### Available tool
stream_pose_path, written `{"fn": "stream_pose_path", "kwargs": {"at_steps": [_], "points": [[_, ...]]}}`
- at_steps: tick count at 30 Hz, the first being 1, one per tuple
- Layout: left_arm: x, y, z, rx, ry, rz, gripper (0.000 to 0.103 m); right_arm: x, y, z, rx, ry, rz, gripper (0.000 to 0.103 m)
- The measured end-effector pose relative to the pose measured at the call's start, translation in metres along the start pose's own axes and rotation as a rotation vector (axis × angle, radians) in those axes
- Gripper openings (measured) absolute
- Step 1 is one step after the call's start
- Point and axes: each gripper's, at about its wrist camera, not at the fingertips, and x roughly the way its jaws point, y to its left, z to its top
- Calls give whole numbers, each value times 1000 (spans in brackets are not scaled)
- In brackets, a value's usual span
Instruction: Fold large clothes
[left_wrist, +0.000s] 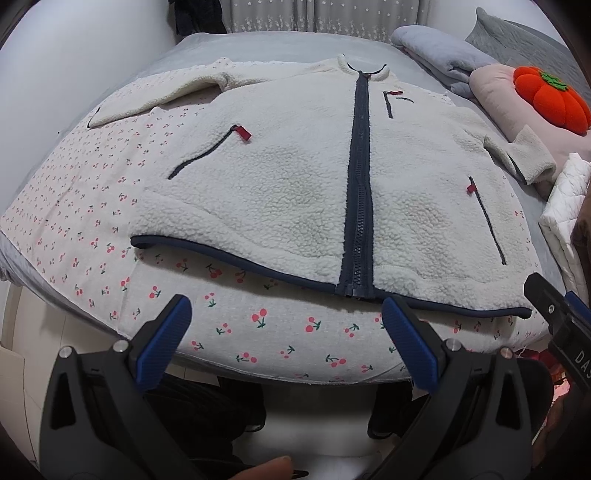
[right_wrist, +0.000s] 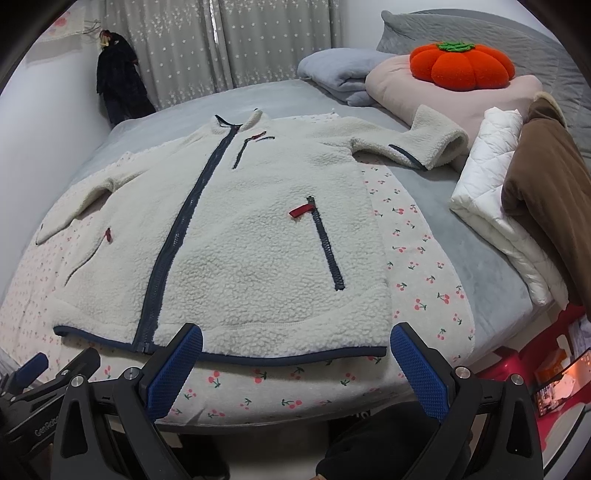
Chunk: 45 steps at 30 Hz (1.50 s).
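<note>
1. Left wrist view: the left tool (left_wrist: 286, 317) hangs released, its blue fingers spread wide and holding nothing, just off the near edge of the bed (left_wrist: 44, 85). The cream fleece jacket (left_wrist: 295, 177) lies front up and zipped on a cherry-print sheet (left_wrist: 258, 332), its navy hem toward 6 o'clock and its collar toward 12. One sleeve (left_wrist: 147, 99) stretches out to 10 o'clock; the other sleeve's cuff (left_wrist: 524, 155) shows at 3 o'clock. The right tool (left_wrist: 561, 317) enters at 4 o'clock, near the hem corner, but its fingertips are hidden from this side.

2. Right wrist view: the right tool (right_wrist: 295, 354) is likewise released, its fingers apart and empty, poised just short of the hem (right_wrist: 295, 358) at 6 o'clock. The main zip (right_wrist: 181, 229) runs from 7 toward 11 o'clock.

3. Step in hand: the jacket looks spread and ready, with no fold made yet. The next move probably calls for each tool to clench on a sleeve or a hem corner and carry it across the body.

4. What differs: only the right view shows the folded white quilt (right_wrist: 491, 206) and brown blanket (right_wrist: 543, 177) at 3 o'clock, and the far cuff resting by the pink bedding (right_wrist: 388, 92) under an orange pumpkin cushion (right_wrist: 461, 66). Only the left view shows the 10 o'clock sleeve in full; whether its cuff reaches the sheet's edge is hard to tell.
</note>
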Motion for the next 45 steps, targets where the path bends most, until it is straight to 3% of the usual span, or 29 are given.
{"fn": "stream_pose_path", "kwargs": {"at_steps": [25, 29, 32, 36, 40, 45], "points": [[20, 20, 11, -51, 20, 11, 102, 21, 8, 6, -21, 37, -7, 103], [22, 32, 19, -53, -25, 31, 102, 27, 4, 10, -21, 47, -4, 103], [28, 44, 28, -7, -17, -36, 102, 32, -7, 18, 6, 69, 66, 103], [36, 81, 45, -74, 18, -122, 102, 40, -20, 30, -16, 123, 115, 103], [43, 129, 66, -100, 14, -145, 102, 51, -46, 36, 36, 190, 254, 103], [83, 183, 82, -199, 140, -274, 102, 76, -85, 37, 166, 278, 337, 103]]}}
